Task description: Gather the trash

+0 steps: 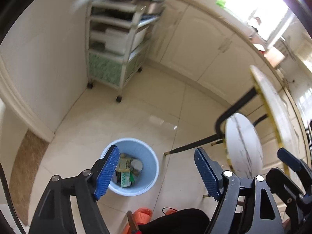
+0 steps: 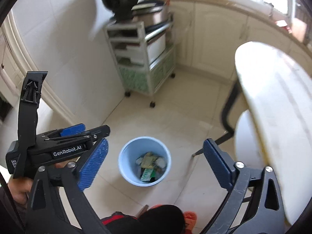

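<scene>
Left wrist view: the left gripper (image 1: 156, 173) points down at a tiled floor (image 1: 140, 113), its jaws standing wide with nothing between them. Its blue pads (image 1: 108, 172) are bare. Below and between the fingers stands a light blue bin (image 1: 151, 163), upright on the floor, holding the trash (image 1: 127, 170): crumpled wrappers, a green-and-white packet and pale round pieces. Part of the right gripper (image 1: 288, 160) shows at the right edge. A white trolley (image 1: 115, 44) on castors stands against the wall beyond the bin. A round marble-topped table (image 1: 273, 109) with black legs stands to the right, a smaller round top (image 1: 243, 144) beneath it. Orange slippers (image 1: 144, 214) show at the bottom edge.

Right wrist view: the right gripper (image 2: 156, 163) also points down, jaws spread wide and empty. The bin (image 2: 124, 156) sits on the floor between its fingers, trash (image 2: 150, 165) inside. The left gripper (image 2: 74, 132) appears at the left, held by a hand (image 2: 18, 190). The trolley (image 2: 140, 58) and table (image 2: 273, 97) are in view, blurred.
</scene>
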{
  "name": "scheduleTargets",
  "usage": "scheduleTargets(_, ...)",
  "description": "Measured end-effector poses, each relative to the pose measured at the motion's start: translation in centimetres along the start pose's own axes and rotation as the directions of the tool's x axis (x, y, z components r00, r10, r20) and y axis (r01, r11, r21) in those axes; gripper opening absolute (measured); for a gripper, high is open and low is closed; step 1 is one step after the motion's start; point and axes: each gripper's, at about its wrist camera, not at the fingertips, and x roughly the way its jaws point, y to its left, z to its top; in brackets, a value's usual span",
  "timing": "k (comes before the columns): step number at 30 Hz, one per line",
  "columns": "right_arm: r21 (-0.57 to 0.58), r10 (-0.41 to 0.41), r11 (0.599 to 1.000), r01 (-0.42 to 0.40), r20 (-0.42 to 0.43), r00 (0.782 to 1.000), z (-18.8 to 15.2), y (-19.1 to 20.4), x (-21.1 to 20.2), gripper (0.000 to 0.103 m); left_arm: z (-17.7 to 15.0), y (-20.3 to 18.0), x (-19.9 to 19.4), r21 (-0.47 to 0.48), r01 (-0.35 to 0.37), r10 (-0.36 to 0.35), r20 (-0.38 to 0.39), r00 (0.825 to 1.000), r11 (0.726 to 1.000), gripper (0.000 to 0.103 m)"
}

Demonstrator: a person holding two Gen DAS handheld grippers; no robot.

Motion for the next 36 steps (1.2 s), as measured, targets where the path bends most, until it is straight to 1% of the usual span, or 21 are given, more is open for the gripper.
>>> scheduleTargets(2, 0.009, -0.022, 1.000, 0.022, 0.038, 0.999, -0.3, -0.8, -2.4, 0.100, -0.5, -2.6, -2.2, 0.045, 0.000, -0.001, 0.040, 0.999, 0.999, 0.075)
scheduleTargets(4, 0.028, -0.059, 0.998, 0.057, 0.090, 0.994, -0.9, -1.9, -5.8, 0.102, -1.2, -5.6, -4.8, 0.094, 0.013, -0.022, 0.092, 0.996, 0.996, 0.078)
scheduleTargets(5, 0.036, -0.074, 0.997, 0.070, 0.110, 0.991, -1.1, -2.6, -7.1, 0.102, -1.5, -6.8, -5.9, 0.116, 0.022, -0.035, 0.112, 0.993, 0.993, 0.082)
scheduleTargets(6, 0.047, -0.086, 0.996, 0.080, 0.128, 0.988, -1.2, -3.2, -8.1, 0.102, -1.9, -8.2, -7.1, 0.142, 0.033, -0.052, 0.134, 0.990, 0.989, 0.086)
scheduleTargets(7, 0.070, -0.109, 0.993, 0.099, 0.155, 0.982, -1.6, -4.1, -9.9, 0.103, -2.5, -10.2, -8.5, 0.181, 0.043, -0.073, 0.160, 0.984, 0.983, 0.086)
scheduleTargets(9, 0.105, -0.144, 0.986, 0.126, 0.187, 0.972, -2.1, -5.4, -12.1, 0.103, -3.4, -12.5, -10.6, 0.232, 0.056, -0.104, 0.204, 0.973, 0.971, 0.088)
scheduleTargets(10, 0.132, -0.177, 0.980, 0.151, 0.209, 0.962, -2.5, -6.3, -13.9, 0.103, -4.0, -14.4, -12.1, 0.266, 0.054, -0.117, 0.229, 0.966, 0.962, 0.089)
scheduleTargets(12, 0.167, -0.216, 0.970, 0.179, 0.239, 0.947, -3.2, -7.7, -16.1, 0.103, -5.1, -17.0, -14.1, 0.319, 0.057, -0.147, 0.264, 0.953, 0.946, 0.097)
scheduleTargets(13, 0.198, -0.245, 0.960, 0.197, 0.259, 0.934, -3.7, -8.6, -17.8, 0.103, -5.8, -18.7, -15.3, 0.348, 0.063, -0.168, 0.279, 0.945, 0.935, 0.098)
scheduleTargets(15, 0.241, -0.285, 0.946, 0.218, 0.291, 0.913, -4.6, -10.0, -20.1, 0.103, -7.1, -20.6, -17.4, 0.386, 0.079, -0.205, 0.298, 0.932, 0.919, 0.102)
scheduleTargets(17, 0.278, -0.320, 0.931, 0.237, 0.310, 0.895, -5.2, -11.2, -22.0, 0.103, -8.2, -22.6, -19.2, 0.420, 0.088, -0.239, 0.323, 0.916, 0.903, 0.102)
scheduleTargets(21, 0.352, -0.405, 0.893, 0.282, 0.350, 0.845, -6.7, -13.2, -26.3, 0.103, -10.8, -25.5, -23.0, 0.485, 0.094, -0.298, 0.365, 0.882, 0.870, 0.102)
scheduleTargets(23, 0.374, -0.429, 0.881, 0.289, 0.377, 0.821, -7.4, -13.6, -28.6, 0.103, -12.2, -26.5, -24.8, 0.514, 0.094, -0.330, 0.390, 0.860, 0.853, 0.102)
scheduleTargets(24, 0.380, -0.438, 0.877, 0.292, 0.387, 0.811, -7.5, -13.8, -29.5, 0.103, -12.8, -26.4, -25.6, 0.528, 0.093, -0.345, 0.401, 0.849, 0.844, 0.102)
scheduleTargets(25, 0.387, -0.448, 0.873, 0.298, 0.394, 0.803, -7.8, -13.9, -30.3, 0.103, -13.8, -27.1, -26.7, 0.548, 0.084, -0.361, 0.421, 0.832, 0.832, 0.102)
scheduleTargets(26, 0.396, -0.463, 0.866, 0.305, 0.402, 0.790, -8.0, -13.9, -31.1, 0.103, -14.4, -26.8, -27.4, 0.559, 0.081, -0.376, 0.437, 0.817, 0.825, 0.102)
scheduleTargets(27, 0.407, -0.479, 0.858, 0.313, 0.417, 0.773, -8.3, -13.9, -32.1, 0.103, -15.4, -26.5, -28.2, 0.568, 0.075, -0.387, 0.452, 0.804, 0.819, 0.102)
scheduleTargets(29, 0.422, -0.508, 0.844, 0.330, 0.432, 0.745, -8.6, -13.7, -33.3, 0.103, -17.0, -25.5, -28.9, 0.588, 0.070, -0.405, 0.461, 0.790, 0.806, 0.102)
scheduleTargets(31, 0.425, -0.523, 0.838, 0.342, 0.447, 0.726, -8.9, -13.4, -34.4, 0.103, -18.6, -25.3, -29.8, 0.604, 0.071, -0.422, 0.462, 0.780, 0.794, 0.102)
scheduleTargets(34, 0.428, -0.536, 0.833, 0.351, 0.465, 0.705, -9.3, -13.0, -35.4, 0.103, -20.1, -24.2, -30.5, 0.601, 0.064, -0.428, 0.486, 0.762, 0.797, 0.102)
scheduleTargets(36, 0.432, -0.539, 0.832, 0.347, 0.482, 0.691, -9.5, -12.7, -35.8, 0.103, -20.6, -23.4, -30.3, 0.602, 0.063, -0.436, 0.500, 0.748, 0.796, 0.102)
